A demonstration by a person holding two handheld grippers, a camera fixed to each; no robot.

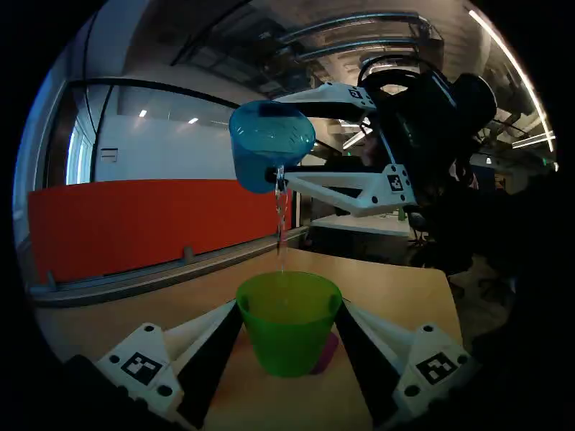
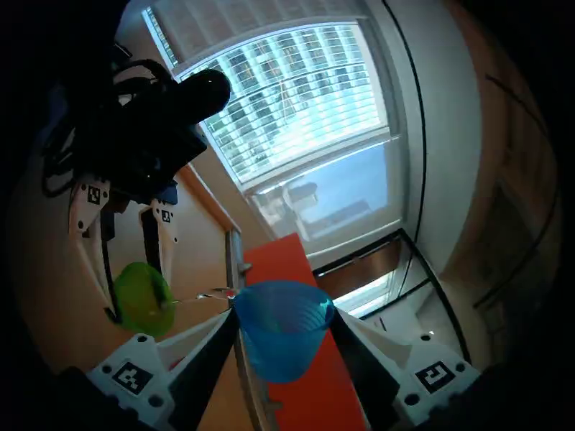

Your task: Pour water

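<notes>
Left gripper view: left gripper [image 1: 289, 309] fingers clamp one green plastic cup [image 1: 289, 330], right gripper [image 1: 279, 138] fingers one tilted blue plastic cup [image 1: 267, 152]; orange partition [image 1: 144, 223], perhaps, behind.

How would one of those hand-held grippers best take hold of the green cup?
Around its side wall below the rim, level from the side. The green cup stands upright and widens upward, so a squeeze on opposite sides wedges under the flare and leaves its mouth open for the water. The left hand-held gripper holds it so.
</notes>
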